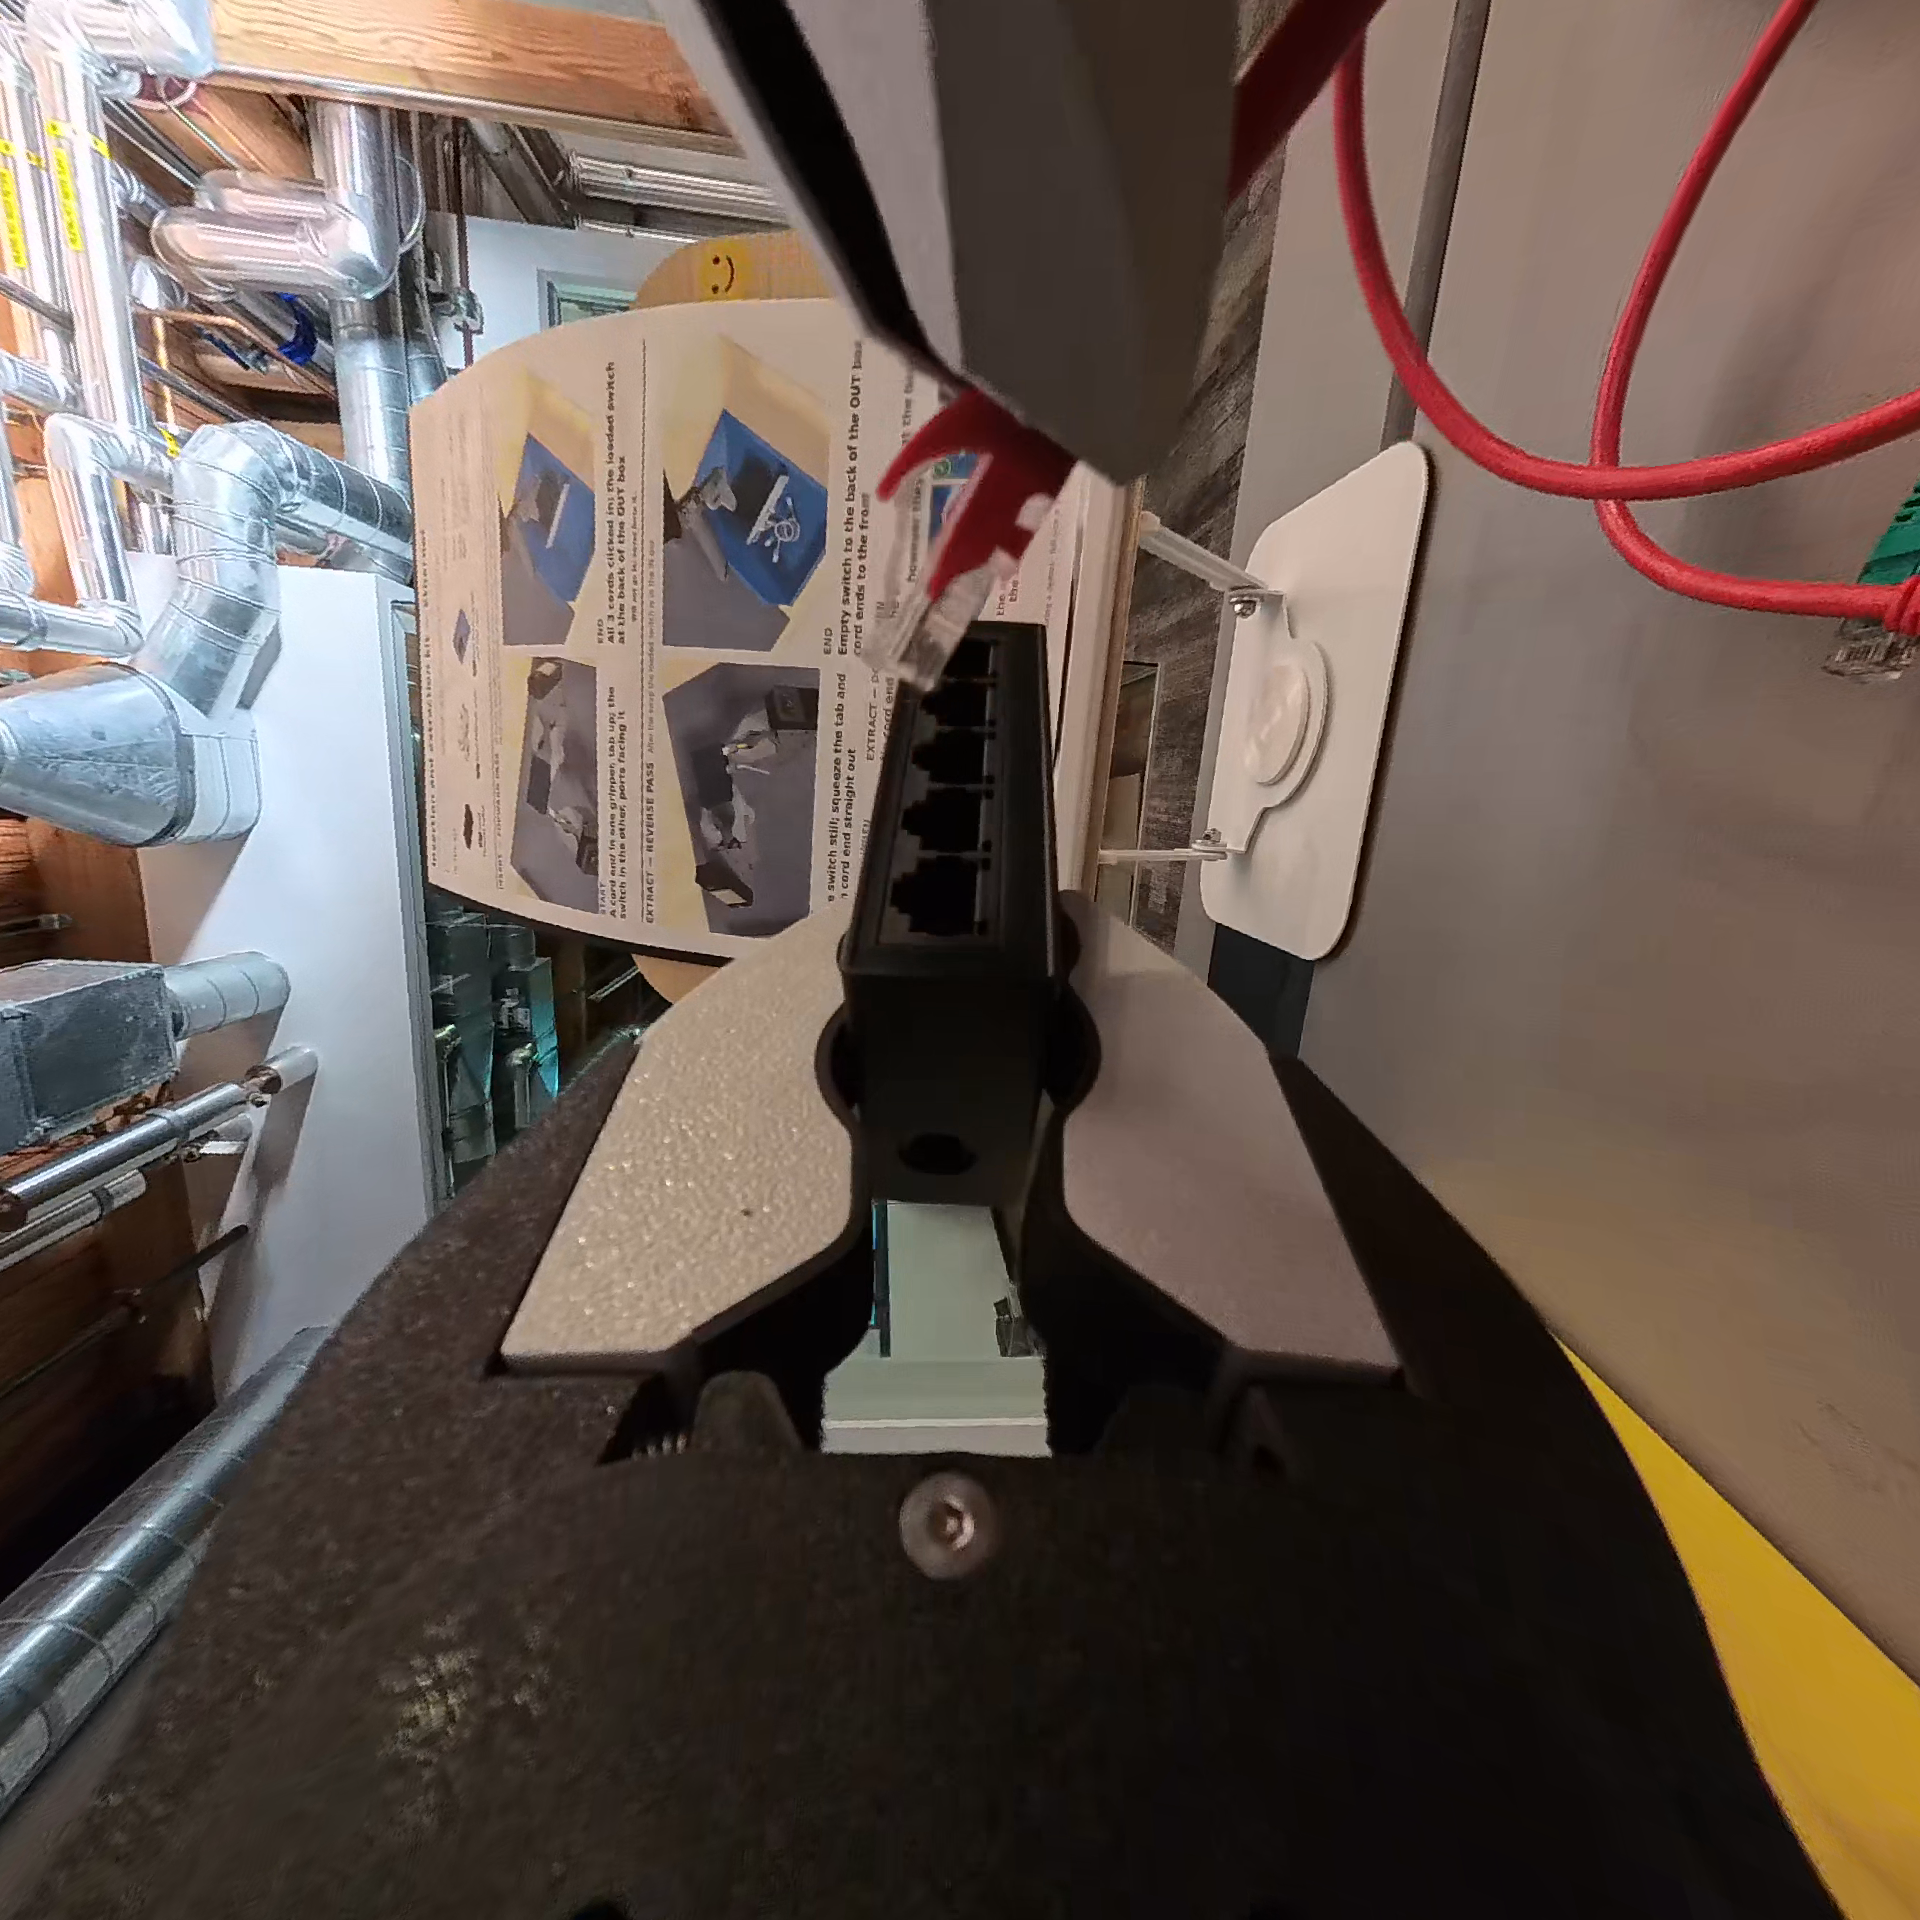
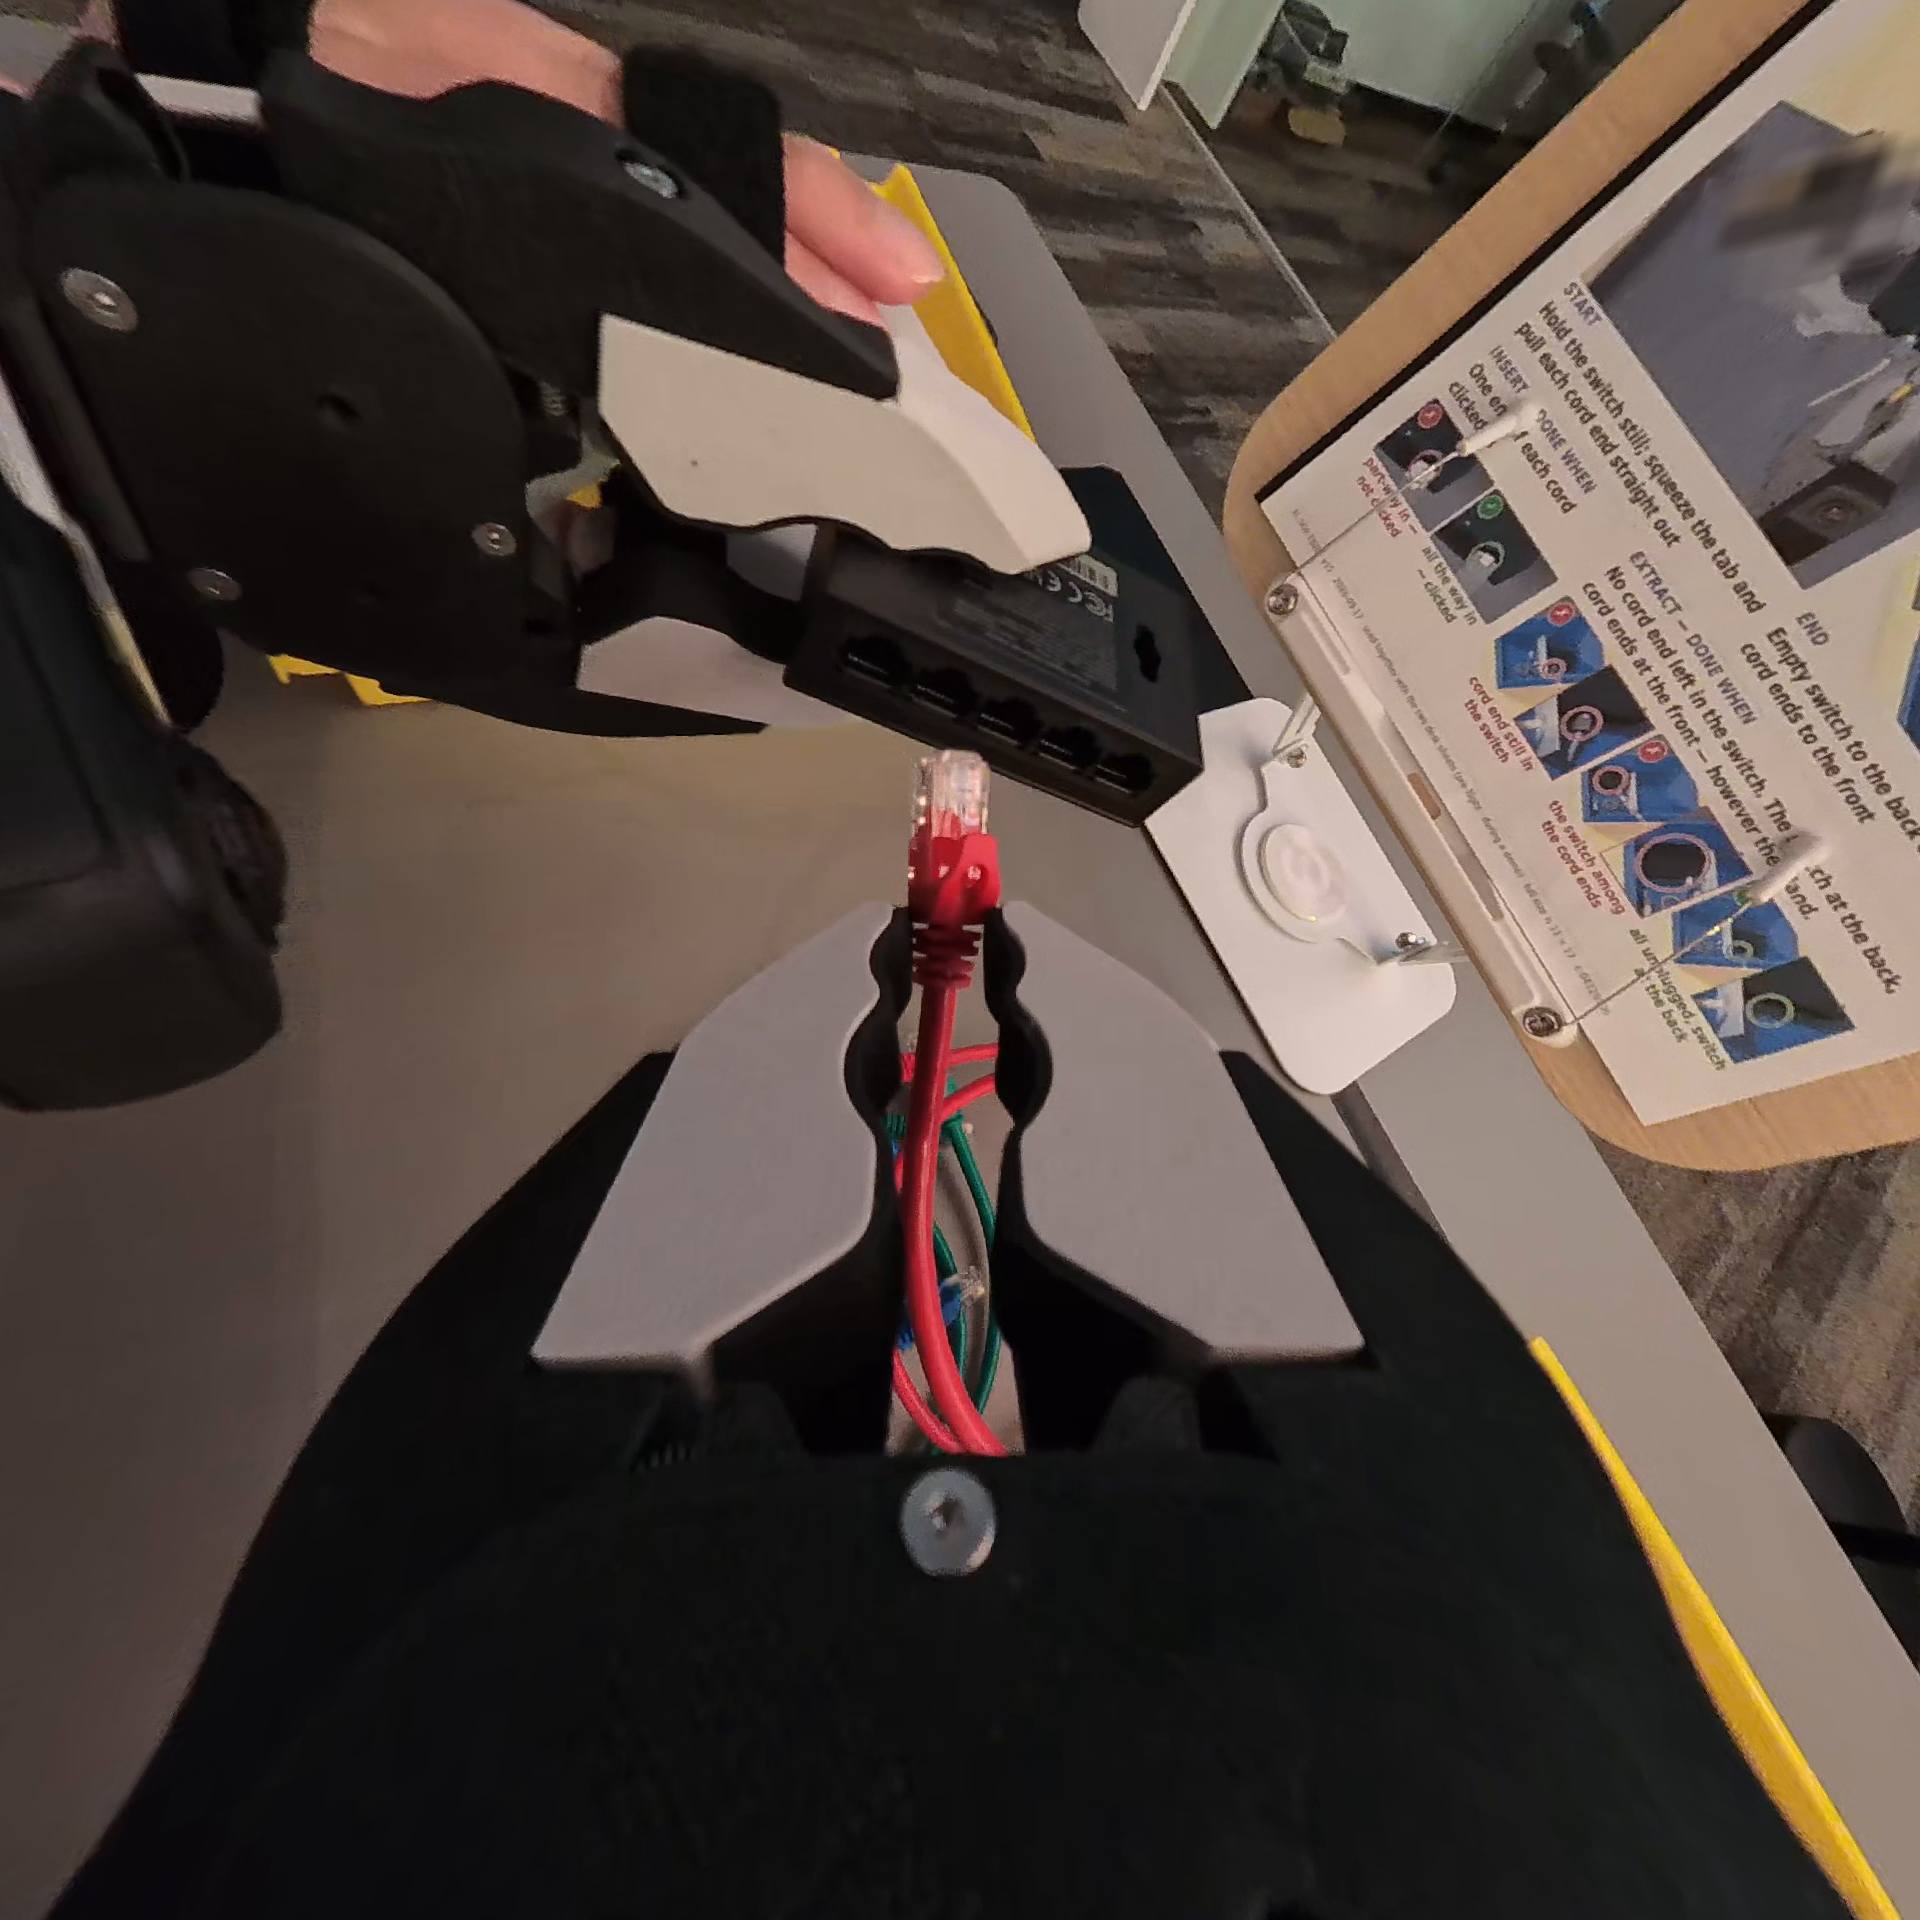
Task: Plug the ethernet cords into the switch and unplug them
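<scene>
Brightness: even indoor light, moderate; right wrist view dimmer and warmer.
Glare: sheen on silver ducts (image 1: 208, 582); pale wash across grey desk (image 1: 1662, 935).
Shadows: soft, diffuse; black gripper bodies nearly without detail.
Blur: red plug (image 1: 956, 540) and grey finger (image 1: 1039, 208) above it smeared; hand (image 2: 831, 218) soft.
Focus: switch (image 2: 997, 665) fairly sharp.
Distortion: strong wide-angle bending at edges; instruction poster (image 1: 644, 623) bowed.

an instruction sheet (image 2: 1621, 665) on a wooden board carries printed text; the switch (image 2: 997, 665) underside bears small certification marks.
</scene>
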A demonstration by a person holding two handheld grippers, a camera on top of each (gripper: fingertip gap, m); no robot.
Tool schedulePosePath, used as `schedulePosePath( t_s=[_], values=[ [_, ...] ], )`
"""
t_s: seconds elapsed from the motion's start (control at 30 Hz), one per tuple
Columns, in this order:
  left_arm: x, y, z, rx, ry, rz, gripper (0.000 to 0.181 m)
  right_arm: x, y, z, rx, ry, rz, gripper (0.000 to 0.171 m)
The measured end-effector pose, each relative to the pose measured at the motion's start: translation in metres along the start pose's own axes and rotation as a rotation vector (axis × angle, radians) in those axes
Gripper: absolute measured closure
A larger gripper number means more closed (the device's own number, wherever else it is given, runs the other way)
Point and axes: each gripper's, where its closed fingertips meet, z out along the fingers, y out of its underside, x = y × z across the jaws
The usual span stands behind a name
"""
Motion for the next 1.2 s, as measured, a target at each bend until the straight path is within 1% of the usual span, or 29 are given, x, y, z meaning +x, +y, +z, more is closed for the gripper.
schedulePosePath(
  t_s=[0.47, 0.7, 0.83, 0.97, 1.2],
  values=[
    [0.012, -0.012, 0.000, 0.005, 0.025, 0.074, 0.152, 0.006, 0.017, 0.016, -0.087, 0.017, 0.059, 0.157],
    [0.023, -0.015, 0.003, -0.024, 0.035, 0.159, 0.152, 0.004, 0.033, 0.022, -0.186, 0.009, 0.094, 0.157],
    [0.030, -0.020, 0.003, -0.023, 0.036, 0.232, 0.152, 0.000, 0.043, 0.023, -0.247, -0.011, 0.155, 0.157],
    [0.035, -0.020, 0.003, -0.057, 0.048, 0.283, 0.152, -0.001, 0.049, 0.026, -0.286, -0.012, 0.200, 0.157],
    [0.047, -0.022, 0.004, -0.068, 0.094, 0.324, 0.153, -0.004, 0.061, 0.032, -0.358, -0.006, 0.211, 0.157]
  ],
)
